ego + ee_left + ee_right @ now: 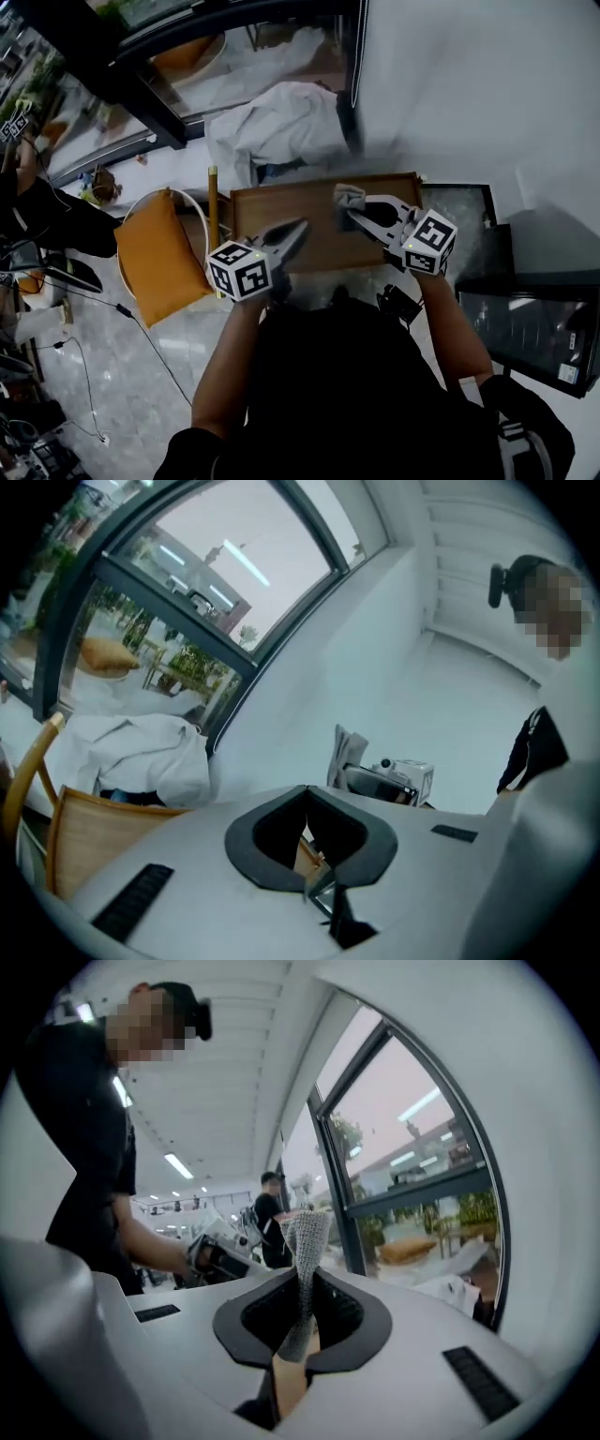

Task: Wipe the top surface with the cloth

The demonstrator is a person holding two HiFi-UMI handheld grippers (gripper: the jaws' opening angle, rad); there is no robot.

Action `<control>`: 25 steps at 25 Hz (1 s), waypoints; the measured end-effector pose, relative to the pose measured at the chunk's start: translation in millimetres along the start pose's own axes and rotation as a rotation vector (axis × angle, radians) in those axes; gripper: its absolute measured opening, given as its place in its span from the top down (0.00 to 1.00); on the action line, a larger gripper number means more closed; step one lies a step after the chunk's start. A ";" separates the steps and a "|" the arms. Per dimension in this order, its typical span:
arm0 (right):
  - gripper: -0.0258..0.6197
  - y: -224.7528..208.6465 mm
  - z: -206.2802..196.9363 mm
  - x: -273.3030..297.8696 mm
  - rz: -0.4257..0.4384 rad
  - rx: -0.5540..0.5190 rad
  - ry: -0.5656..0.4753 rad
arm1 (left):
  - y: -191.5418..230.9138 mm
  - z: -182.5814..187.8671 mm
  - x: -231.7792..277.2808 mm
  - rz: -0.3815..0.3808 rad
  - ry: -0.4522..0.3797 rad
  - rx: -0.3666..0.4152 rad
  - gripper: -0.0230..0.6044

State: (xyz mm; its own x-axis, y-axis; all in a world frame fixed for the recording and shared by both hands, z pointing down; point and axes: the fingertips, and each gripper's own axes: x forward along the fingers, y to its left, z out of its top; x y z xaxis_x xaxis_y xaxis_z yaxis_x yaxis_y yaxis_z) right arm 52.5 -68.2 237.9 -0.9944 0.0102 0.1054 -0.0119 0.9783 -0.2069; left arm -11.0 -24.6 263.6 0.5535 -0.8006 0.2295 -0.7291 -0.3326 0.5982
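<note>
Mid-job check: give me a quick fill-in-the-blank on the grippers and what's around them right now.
The right gripper grips a grey ____. The left gripper, fingers together, holds ____. Beside the wooden top lies a cushion coloured ____.
Missing: cloth; nothing; orange.

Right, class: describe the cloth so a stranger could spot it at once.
Start at the wooden table top. Over its far right part, the jaws of the right gripper pinch the cloth: small, grey and knitted, unlike the big white fabric heap beyond.
</note>
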 end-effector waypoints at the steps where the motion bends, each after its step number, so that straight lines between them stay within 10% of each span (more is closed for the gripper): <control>1: 0.91 1.8 16.9 -4.8 -0.003 -0.031 -0.069 | -3.8 9.0 -5.7 0.005 -0.020 0.011 0.95; 8: 0.91 -4.6 119.1 -57.6 -0.039 -0.128 -0.352 | -33.4 47.5 -44.0 0.022 -0.074 0.096 0.94; 16: 0.91 57.7 204.4 -88.7 0.122 -0.315 -0.351 | -61.1 52.8 -62.6 0.009 -0.099 0.120 0.94; 25: 0.91 123.4 199.0 -94.5 -0.008 -0.326 -0.276 | -94.8 75.5 -114.1 -0.073 -0.186 0.257 0.94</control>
State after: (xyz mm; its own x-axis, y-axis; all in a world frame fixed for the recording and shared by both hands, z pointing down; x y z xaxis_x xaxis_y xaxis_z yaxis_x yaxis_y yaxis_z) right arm 124.0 10.3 8.9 -0.9858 -0.0104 -0.1679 -0.0303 0.9928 0.1162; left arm -35.5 60.7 122.7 0.5426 -0.8393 0.0351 -0.7808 -0.4885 0.3895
